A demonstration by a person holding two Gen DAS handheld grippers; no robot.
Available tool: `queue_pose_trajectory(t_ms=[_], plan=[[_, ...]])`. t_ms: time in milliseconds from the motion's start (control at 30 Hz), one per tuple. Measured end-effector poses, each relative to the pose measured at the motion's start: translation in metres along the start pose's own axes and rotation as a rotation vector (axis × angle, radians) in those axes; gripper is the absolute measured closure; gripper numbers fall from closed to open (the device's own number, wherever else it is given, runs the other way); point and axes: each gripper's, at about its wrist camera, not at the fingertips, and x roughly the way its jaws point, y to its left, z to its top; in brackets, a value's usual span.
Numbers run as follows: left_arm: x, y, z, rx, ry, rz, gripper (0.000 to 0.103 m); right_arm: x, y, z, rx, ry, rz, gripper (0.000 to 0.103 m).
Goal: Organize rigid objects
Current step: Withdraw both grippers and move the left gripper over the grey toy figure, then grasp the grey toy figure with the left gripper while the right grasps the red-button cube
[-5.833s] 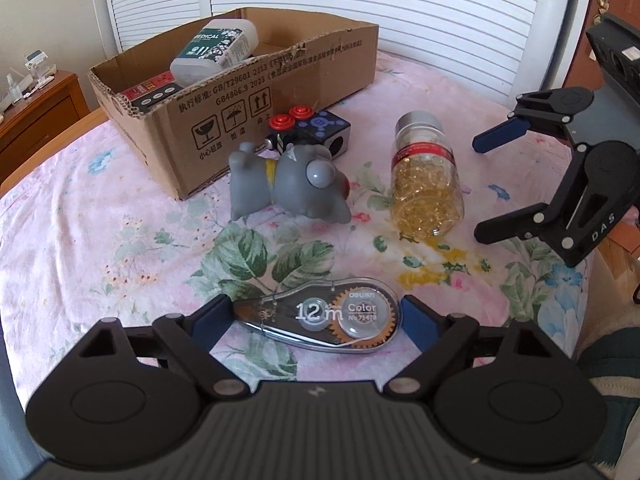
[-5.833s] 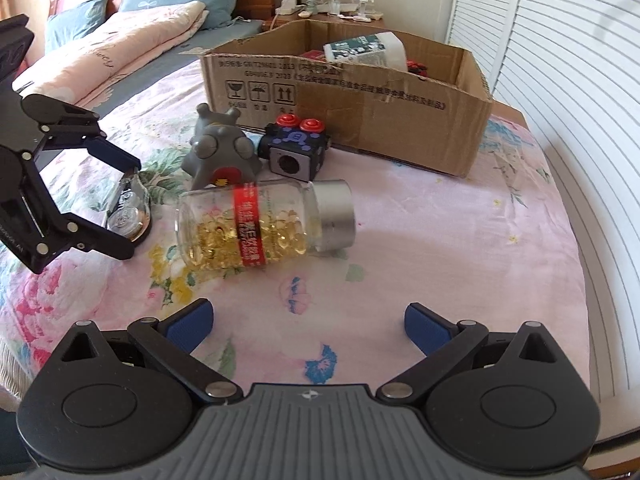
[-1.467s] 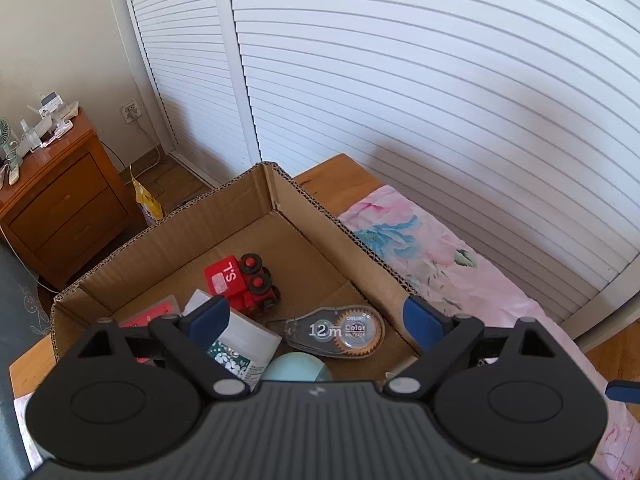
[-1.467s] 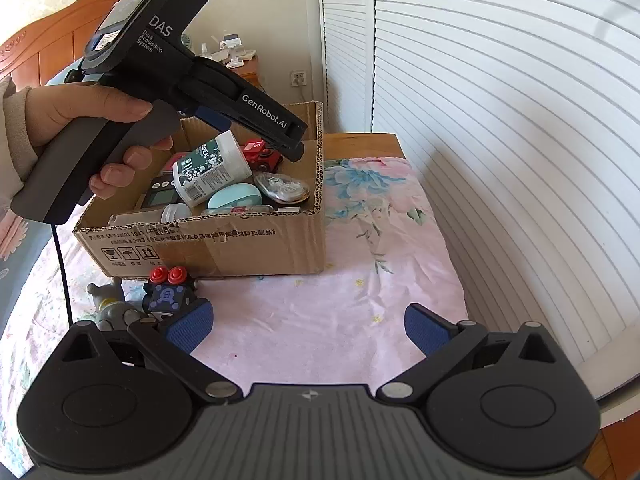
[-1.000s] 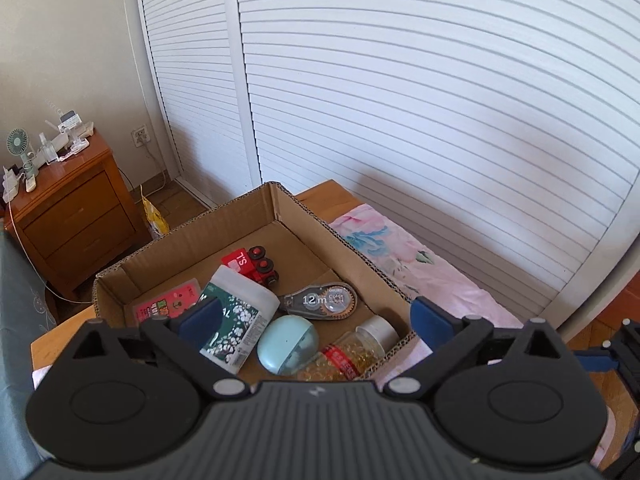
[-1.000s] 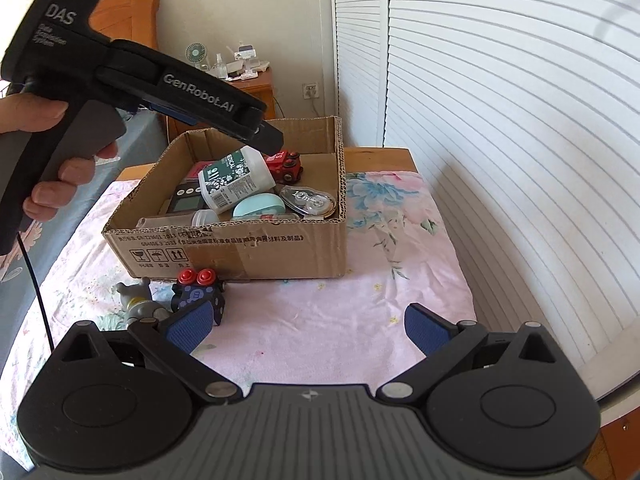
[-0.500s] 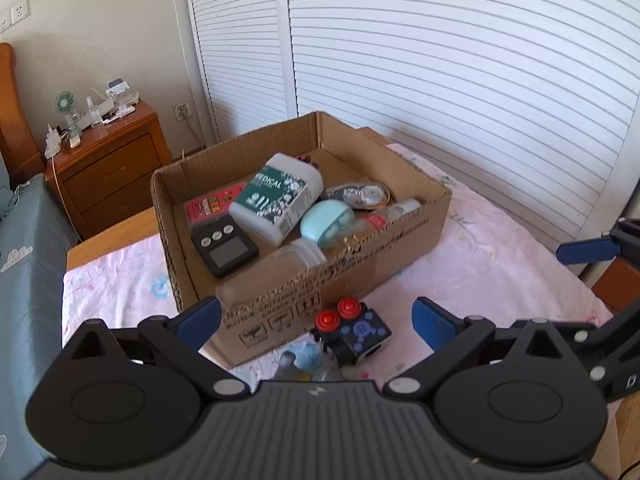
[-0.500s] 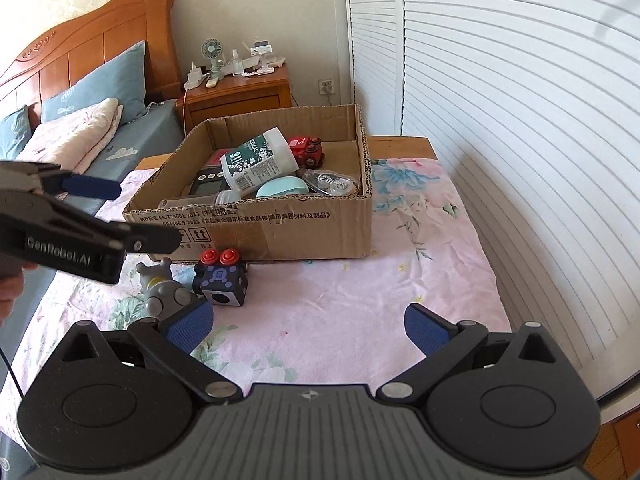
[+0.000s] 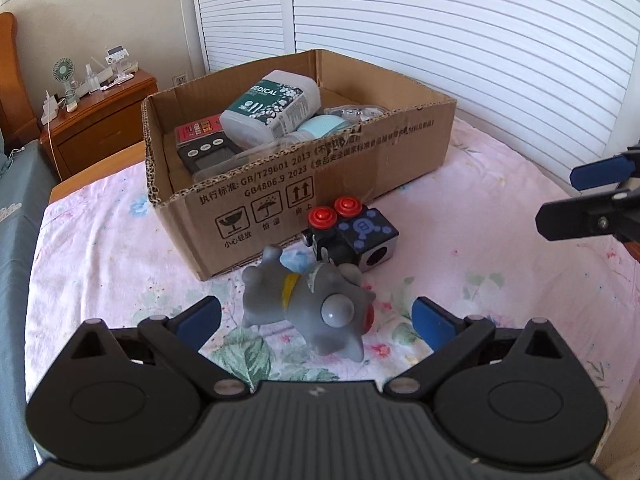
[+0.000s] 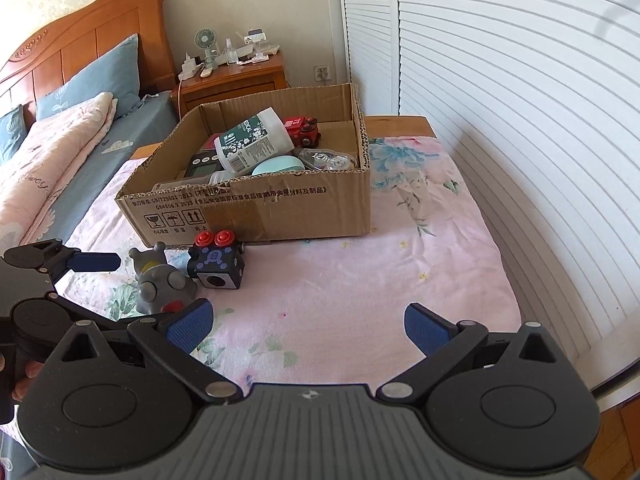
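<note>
A grey toy animal (image 9: pixel 308 304) lies on its side on the flowered pink cloth (image 9: pixel 480 280), just in front of the cardboard box (image 9: pixel 304 184). In the left wrist view its long axis runs from far left to near right: the stubby legs point toward the box, and the round head with one bulging eye and a red mouth points toward the camera. It looks smooth and rubbery, with a yellow band at the neck. It sits between the spread blue pads of the left gripper (image 9: pixel 316 318), whose jaws stand wide apart and touch nothing.

Just behind the toy, near or touching it, stands a black cube (image 9: pixel 354 238) with two red round buttons on top, pale blue dots on one face and a round hole in a silvery face. It stands just beside the box's front wall.

The box is one open brown carton of corrugated board with printed black text and three handling symbols. Inside it lie one white plastic bottle (image 10: pixel 254 140) with a dark green label, tilted on its side; one pale blue rounded case (image 10: pixel 278 166); one clear tape dispenser (image 10: pixel 328 158); one red toy truck (image 10: pixel 302 128); one black device with buttons (image 9: pixel 204 152); and a clear bottle (image 9: pixel 224 170) against the near wall, mostly hidden.

The right gripper (image 10: pixel 306 326) hovers over bare cloth, well apart from the toy, its jaws wide and empty. A wooden nightstand (image 10: pixel 232 80) stands behind the box.
</note>
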Motion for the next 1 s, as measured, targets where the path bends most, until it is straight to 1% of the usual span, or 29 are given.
queue_pose_trajectory(t_ms=[67,133,233,267,300,333,467,533,667,767,900,1000], plan=[[0.004,0.001,0.0,0.008,0.002,0.01,0.003,0.002,0.0,0.0,0.0,0.004,-0.002,0.0],[0.008,0.002,0.0,0.012,-0.007,0.004,0.003,0.002,0.0,-0.001,0.002,0.007,-0.001,0.0],[0.015,0.006,0.0,-0.003,-0.008,-0.003,0.009,0.004,-0.002,-0.001,0.009,0.011,0.002,0.0],[0.017,0.007,0.0,-0.012,-0.009,-0.018,0.014,0.004,-0.002,-0.001,0.01,0.012,0.002,0.0],[0.02,0.008,0.001,-0.018,-0.004,-0.034,0.022,0.005,-0.002,0.0,0.011,0.014,0.002,0.0],[0.022,0.009,0.001,-0.023,0.003,-0.042,0.026,0.005,-0.002,-0.001,0.01,0.015,0.002,0.0],[0.02,0.008,-0.002,-0.019,-0.016,-0.036,0.028,0.008,-0.003,-0.001,0.006,0.022,0.0,0.0],[0.016,0.011,-0.004,-0.063,-0.017,-0.029,0.028,0.01,-0.003,-0.001,0.008,0.028,0.003,0.0],[0.007,0.015,-0.012,-0.149,-0.01,0.019,0.028,0.016,0.001,-0.001,-0.008,0.039,0.019,0.0],[0.001,0.021,-0.016,-0.211,0.018,0.105,0.028,0.024,0.01,-0.001,-0.055,0.05,0.022,0.0],[-0.008,0.037,-0.023,-0.273,0.01,0.196,0.028,0.036,0.025,0.002,-0.119,0.057,0.026,0.0],[-0.011,0.047,-0.028,-0.318,0.009,0.23,0.028,0.047,0.037,0.007,-0.146,0.055,0.045,0.0]])
